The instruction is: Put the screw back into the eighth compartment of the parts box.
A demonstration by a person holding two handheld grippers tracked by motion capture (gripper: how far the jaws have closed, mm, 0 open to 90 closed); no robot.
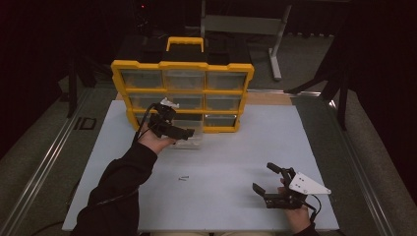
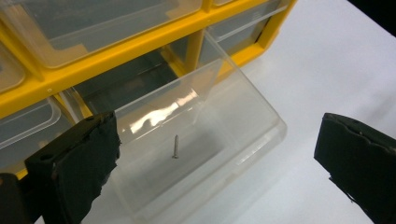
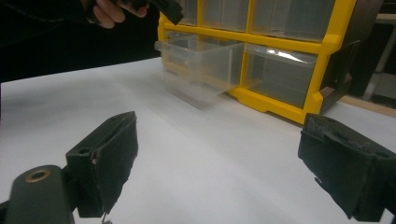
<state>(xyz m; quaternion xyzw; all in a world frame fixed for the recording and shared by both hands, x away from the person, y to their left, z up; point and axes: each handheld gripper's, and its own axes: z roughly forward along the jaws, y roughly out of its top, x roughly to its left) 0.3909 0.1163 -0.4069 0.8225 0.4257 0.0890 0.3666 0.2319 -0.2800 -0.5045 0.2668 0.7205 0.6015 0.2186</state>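
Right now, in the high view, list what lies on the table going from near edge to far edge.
Right gripper, open, in the person's hand → small screws lying loose on the white table → pulled-out clear drawer with the open left gripper above it → yellow organizer at the far edge.

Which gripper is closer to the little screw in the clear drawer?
Left. The left gripper hangs over the drawer holding the screw; the right gripper sits far off near the table's front edge.
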